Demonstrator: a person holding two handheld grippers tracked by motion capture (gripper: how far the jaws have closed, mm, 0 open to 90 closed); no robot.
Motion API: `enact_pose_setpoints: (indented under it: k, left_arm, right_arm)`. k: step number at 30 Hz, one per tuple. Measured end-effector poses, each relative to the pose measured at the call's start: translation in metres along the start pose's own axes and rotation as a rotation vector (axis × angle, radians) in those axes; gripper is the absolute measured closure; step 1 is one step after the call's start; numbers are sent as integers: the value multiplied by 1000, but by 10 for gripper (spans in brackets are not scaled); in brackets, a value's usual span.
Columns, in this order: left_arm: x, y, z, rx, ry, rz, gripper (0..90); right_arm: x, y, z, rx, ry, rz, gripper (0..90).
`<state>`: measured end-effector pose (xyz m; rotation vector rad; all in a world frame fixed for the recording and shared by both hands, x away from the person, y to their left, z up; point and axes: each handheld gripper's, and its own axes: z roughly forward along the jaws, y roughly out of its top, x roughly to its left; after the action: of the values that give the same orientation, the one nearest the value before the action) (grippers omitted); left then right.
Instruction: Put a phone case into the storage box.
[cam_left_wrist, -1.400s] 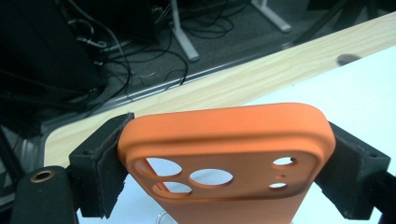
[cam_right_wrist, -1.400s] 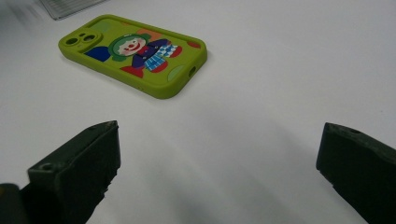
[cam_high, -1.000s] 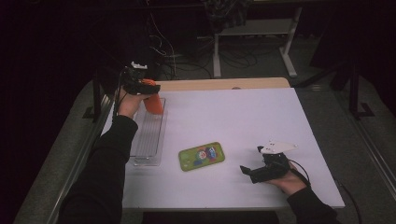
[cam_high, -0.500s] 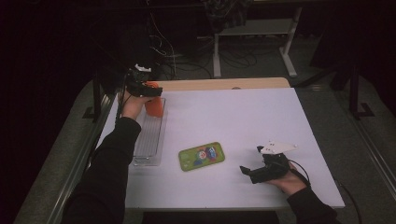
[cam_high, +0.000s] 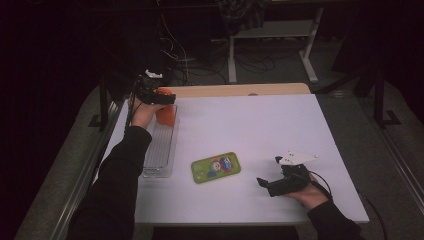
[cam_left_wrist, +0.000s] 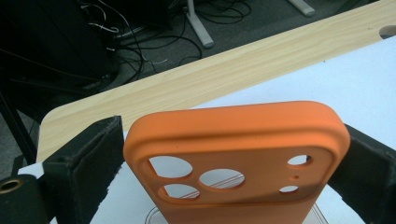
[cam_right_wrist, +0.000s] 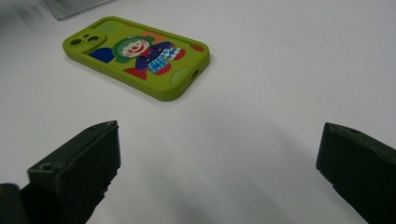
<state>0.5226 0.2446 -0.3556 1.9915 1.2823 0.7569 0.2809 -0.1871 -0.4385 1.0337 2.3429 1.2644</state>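
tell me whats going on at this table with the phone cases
A person works at a white table with a gripper in each hand. The left gripper is at the far end of a clear tray, with an orange phone case standing between its jaws. Those jaws have just been opening: a gap shows at the left pad, so it looks like a release. The right gripper rests open on the table, with nothing between its jaws, facing a green phone case with a clown picture that lies flat.

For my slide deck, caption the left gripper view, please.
Orange silicone phone case standing upright between the left hand-held gripper jaws, above a clear plastic tray.
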Motion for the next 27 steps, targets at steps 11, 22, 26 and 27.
enact_pose_setpoints:
  k: [11, 22, 26, 27]
  left_arm:
    - [2, 2, -3, -37, -15, -14, 0]
    - [6, 2, -6, -45, -2, -22, 0]
    - [7, 2, -11, -44, -17, -22, 0]
    - [7, 2, -13, -46, -32, -18, 0]
  right_arm:
    - [0, 0, 0, -2, 3, -2, 0]
    - [0, 0, 0, 0, 6, -2, 0]
    - [0, 0, 0, -2, 6, -2, 0]
    - [0, 0, 0, -1, 6, -2, 0]
